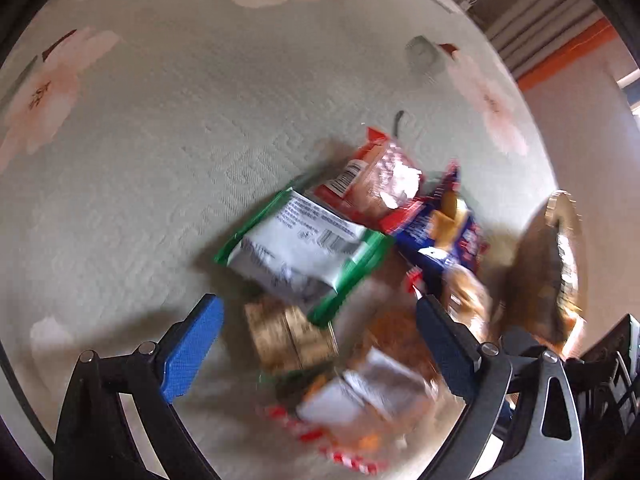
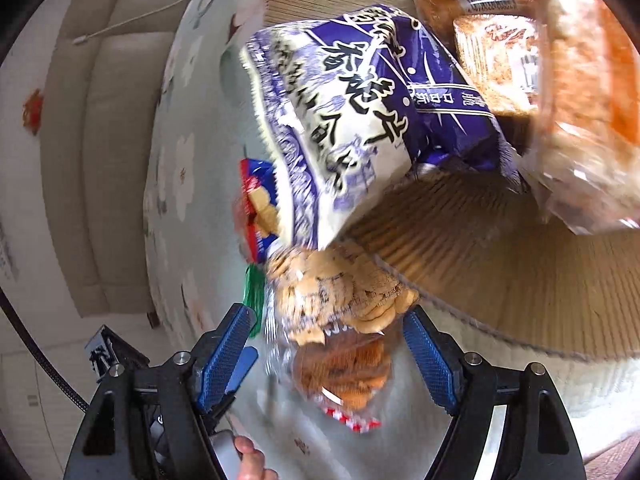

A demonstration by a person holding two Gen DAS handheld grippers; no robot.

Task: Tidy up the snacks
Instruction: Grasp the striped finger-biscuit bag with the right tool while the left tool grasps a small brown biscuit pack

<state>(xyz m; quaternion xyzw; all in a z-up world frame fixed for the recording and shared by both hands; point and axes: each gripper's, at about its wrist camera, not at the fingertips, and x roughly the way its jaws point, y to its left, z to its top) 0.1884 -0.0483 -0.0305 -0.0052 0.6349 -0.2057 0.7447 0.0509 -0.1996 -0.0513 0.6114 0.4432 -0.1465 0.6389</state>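
Observation:
Snack packets lie heaped on a pale floral cloth (image 1: 200, 128). In the left wrist view a green-and-white packet (image 1: 304, 252), a red packet (image 1: 372, 180) and a blue cracker packet (image 1: 440, 232) lie ahead of my open, empty left gripper (image 1: 320, 312). A clear cracker bag (image 1: 360, 392) lies between its fingers, blurred. In the right wrist view my right gripper (image 2: 328, 320) is open around a clear bag of crackers (image 2: 340, 320). A purple-and-white packet (image 2: 352, 120) leans on a woven basket (image 2: 500, 260).
Orange-brown snack bags (image 2: 580, 100) sit in the basket's top right. A brown woven basket (image 1: 552, 272) stands at the right in the left wrist view. A beige sofa (image 2: 100, 120) lies beyond the cloth's edge. The other gripper (image 2: 104, 356) shows at lower left.

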